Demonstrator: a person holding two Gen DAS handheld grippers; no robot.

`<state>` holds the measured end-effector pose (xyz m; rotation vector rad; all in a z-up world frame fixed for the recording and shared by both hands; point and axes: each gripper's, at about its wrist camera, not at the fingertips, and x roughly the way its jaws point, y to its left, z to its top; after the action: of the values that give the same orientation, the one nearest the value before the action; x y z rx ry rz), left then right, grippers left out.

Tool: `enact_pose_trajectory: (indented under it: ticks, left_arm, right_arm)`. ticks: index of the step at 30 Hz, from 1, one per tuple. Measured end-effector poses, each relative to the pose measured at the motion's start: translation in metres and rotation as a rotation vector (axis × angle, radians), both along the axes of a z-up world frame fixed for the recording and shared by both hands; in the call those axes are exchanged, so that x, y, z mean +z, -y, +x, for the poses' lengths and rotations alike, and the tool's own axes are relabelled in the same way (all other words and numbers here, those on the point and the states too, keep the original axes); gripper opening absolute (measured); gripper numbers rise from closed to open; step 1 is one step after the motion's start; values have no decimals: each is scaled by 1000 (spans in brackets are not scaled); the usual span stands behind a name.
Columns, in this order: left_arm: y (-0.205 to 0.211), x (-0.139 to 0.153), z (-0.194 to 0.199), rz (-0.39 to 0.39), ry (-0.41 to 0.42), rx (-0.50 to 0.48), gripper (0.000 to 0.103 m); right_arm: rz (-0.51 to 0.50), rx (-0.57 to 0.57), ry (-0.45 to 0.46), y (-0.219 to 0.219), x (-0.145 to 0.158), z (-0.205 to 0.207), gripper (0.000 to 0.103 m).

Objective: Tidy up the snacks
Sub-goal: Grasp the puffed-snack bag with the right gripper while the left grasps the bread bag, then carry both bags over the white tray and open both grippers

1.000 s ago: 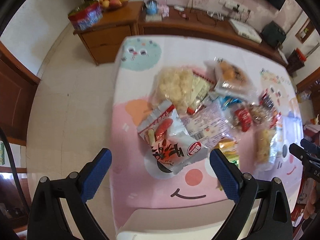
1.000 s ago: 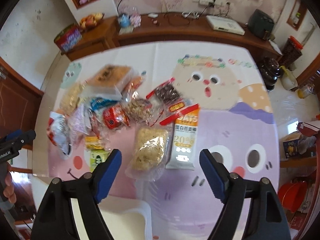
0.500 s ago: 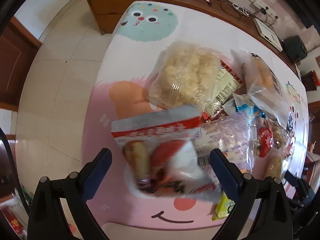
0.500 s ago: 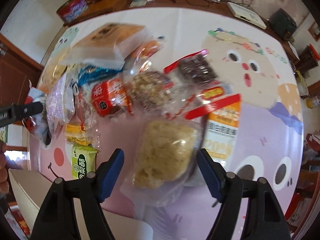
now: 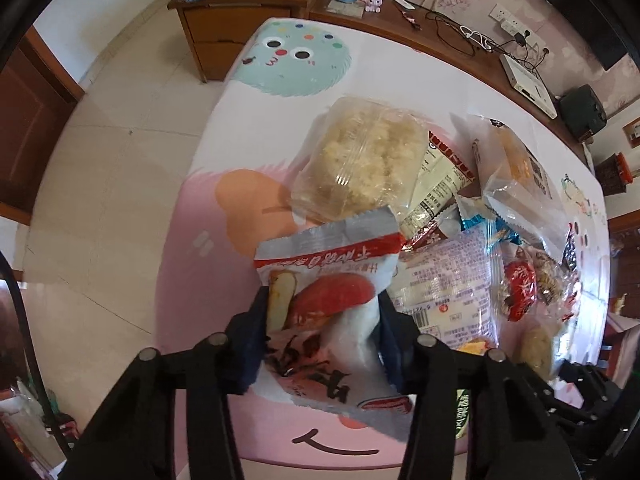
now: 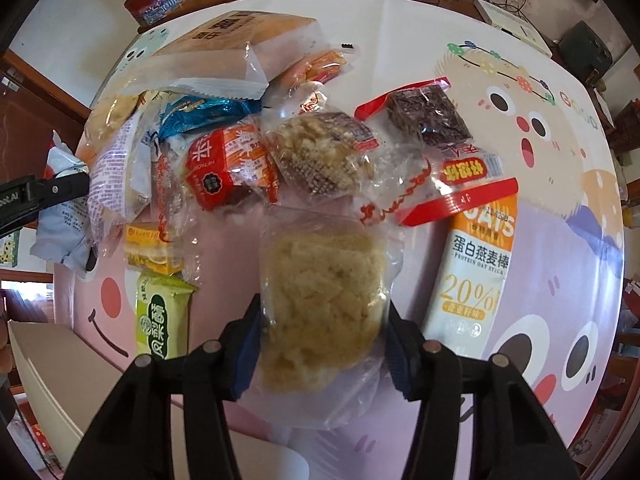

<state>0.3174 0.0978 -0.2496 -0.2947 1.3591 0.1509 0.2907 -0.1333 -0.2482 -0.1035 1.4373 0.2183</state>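
Note:
My left gripper [image 5: 322, 336] is shut on a white and red snack packet [image 5: 328, 300] at the left end of the snack pile. The packet and the gripper also show at the left edge of the right wrist view [image 6: 60, 216]. My right gripper [image 6: 322, 340] is shut on a clear bag of pale crumbly snack [image 6: 322, 304] at the near side of the pile. Both packets are squeezed between the blue pads. A second clear crumbly bag [image 5: 360, 164] lies beyond the left gripper.
Several snacks crowd the cartoon tablecloth [image 6: 560, 128]: an oat bar packet [image 6: 476, 268], a green packet [image 6: 162, 320], a red packet [image 6: 228, 168], a dark bar [image 6: 428, 116], a tan bag [image 6: 240, 44]. A white box edge [image 6: 44, 364] sits near left. A wooden cabinet [image 5: 240, 20] stands behind.
Both grippers were open above the pile. They moved down and forward, then closed: the left on the white and red packet, the right on the clear crumbly bag.

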Motion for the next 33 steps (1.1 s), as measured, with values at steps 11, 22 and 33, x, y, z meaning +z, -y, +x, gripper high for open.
enact_pose_trajectory:
  ticks: [11, 22, 33]
  left_arm:
    - [35, 89, -57, 131, 172, -103, 43]
    - [67, 195, -141, 158, 327, -268, 43]
    - [61, 221, -237, 124, 342, -369, 43]
  right_arm:
    - [79, -11, 89, 22, 52, -34, 54]
    - [128, -48, 239, 33, 146, -94, 54]
    - [164, -69, 313, 2, 208, -190, 54]
